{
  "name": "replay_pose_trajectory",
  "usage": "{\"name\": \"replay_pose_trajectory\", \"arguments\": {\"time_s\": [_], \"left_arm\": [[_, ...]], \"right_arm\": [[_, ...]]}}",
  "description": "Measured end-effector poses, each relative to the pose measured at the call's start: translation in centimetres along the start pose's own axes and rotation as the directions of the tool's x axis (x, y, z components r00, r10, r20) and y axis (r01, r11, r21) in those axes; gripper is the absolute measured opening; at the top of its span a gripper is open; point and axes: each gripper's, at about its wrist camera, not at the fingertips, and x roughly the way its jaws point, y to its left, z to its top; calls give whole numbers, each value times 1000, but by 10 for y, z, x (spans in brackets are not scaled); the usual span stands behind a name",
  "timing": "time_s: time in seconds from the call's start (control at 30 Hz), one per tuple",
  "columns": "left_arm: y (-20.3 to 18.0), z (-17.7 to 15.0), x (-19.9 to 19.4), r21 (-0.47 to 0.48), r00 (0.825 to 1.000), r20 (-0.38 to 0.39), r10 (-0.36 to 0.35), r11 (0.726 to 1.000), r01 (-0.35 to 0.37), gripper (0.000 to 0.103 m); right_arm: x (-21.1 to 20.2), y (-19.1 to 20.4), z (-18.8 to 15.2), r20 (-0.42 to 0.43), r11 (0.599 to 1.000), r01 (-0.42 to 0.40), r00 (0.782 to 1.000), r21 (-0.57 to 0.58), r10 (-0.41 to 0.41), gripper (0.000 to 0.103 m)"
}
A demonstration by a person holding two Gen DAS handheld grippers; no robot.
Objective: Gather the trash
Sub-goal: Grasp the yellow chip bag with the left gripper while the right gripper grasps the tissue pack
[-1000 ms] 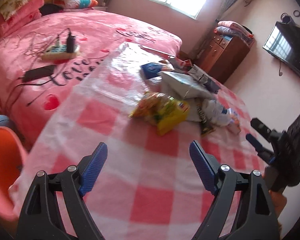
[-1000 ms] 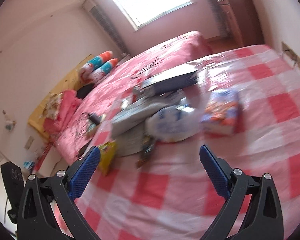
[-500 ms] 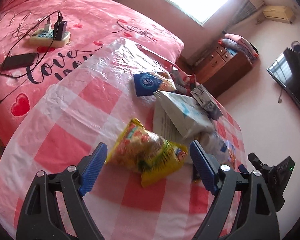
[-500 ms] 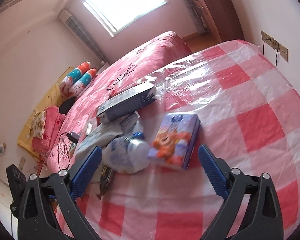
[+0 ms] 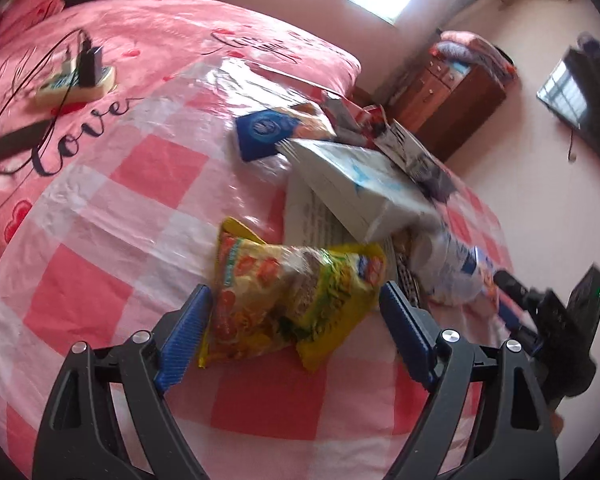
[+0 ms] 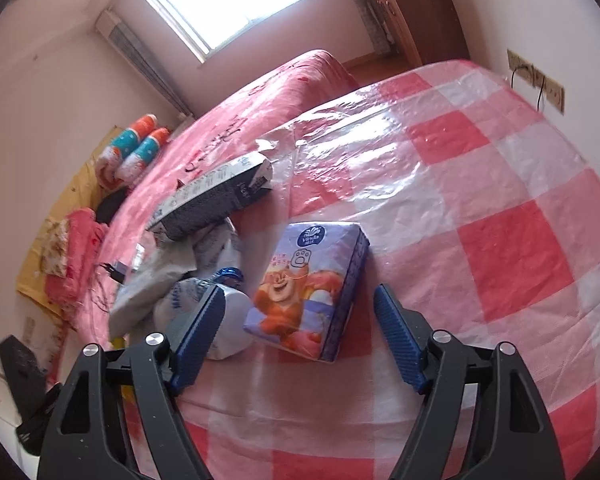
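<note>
Both grippers stand wide open and grasp nothing. The left gripper [image 5: 296, 328] has its blue fingers on either side of a yellow and orange snack packet [image 5: 288, 300]; the left finger [image 5: 186, 334] sits just beside the packet's edge, though contact cannot be told. The packet is crumpled and glossy, its print too blurred to read. The right gripper [image 6: 300, 336] straddles a purple tissue pack [image 6: 308, 292] lying flat on the red-and-white checked tablecloth [image 6: 512, 236], with neither finger touching it. That pack shows a cartoon orange bear, a paw print and the brand "Vinda" in a blue emblem. Just left of it lies a white plastic bottle [image 6: 216, 320] on its side, against the left finger [image 6: 198, 338], its blue lettering unreadable. Behind stand a dark carton [image 6: 216, 196] and a white box [image 5: 360, 184]. On the pink bedspread [image 5: 148, 36], script reads "Love".
</note>
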Motion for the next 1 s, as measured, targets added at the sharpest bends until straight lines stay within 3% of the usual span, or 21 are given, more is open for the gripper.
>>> {"name": "replay_pose_trajectory", "arguments": {"time_s": [0.17,0.27,0.33,0.4,0.57,0.8,0.9,1.0], "left_arm": [[-23,-17,-1,116,999,-34,-30,993,34,85],[-40,-30,-2,216,995,-78,-59,974,75,85],[-48,-35,-4,270,994,-95,-61,959,84,85],[-54,-37,-11,354,998,-63,-8,935,30,85],[-57,-26,-26,446,998,27,62,893,-68,85],[-64,-14,2,572,995,-14,103,817,-77,85],[-67,-13,15,592,995,-52,85,805,-38,85],[-67,-14,20,591,995,-47,93,805,-47,85]], "right_arm": [[6,15,-5,0,992,85,996,-97,-85,76],[9,18,-5,-1,987,109,994,-118,-110,75],[9,15,-5,2,986,126,992,-113,-127,66],[9,12,-4,2,986,125,992,-110,-125,64],[9,14,-3,1,983,138,990,-120,-139,63],[11,17,-3,-7,983,126,992,-133,-128,71],[12,19,-4,-11,982,120,992,-144,-123,75],[11,17,-3,-10,986,100,995,-131,-102,77]]}}
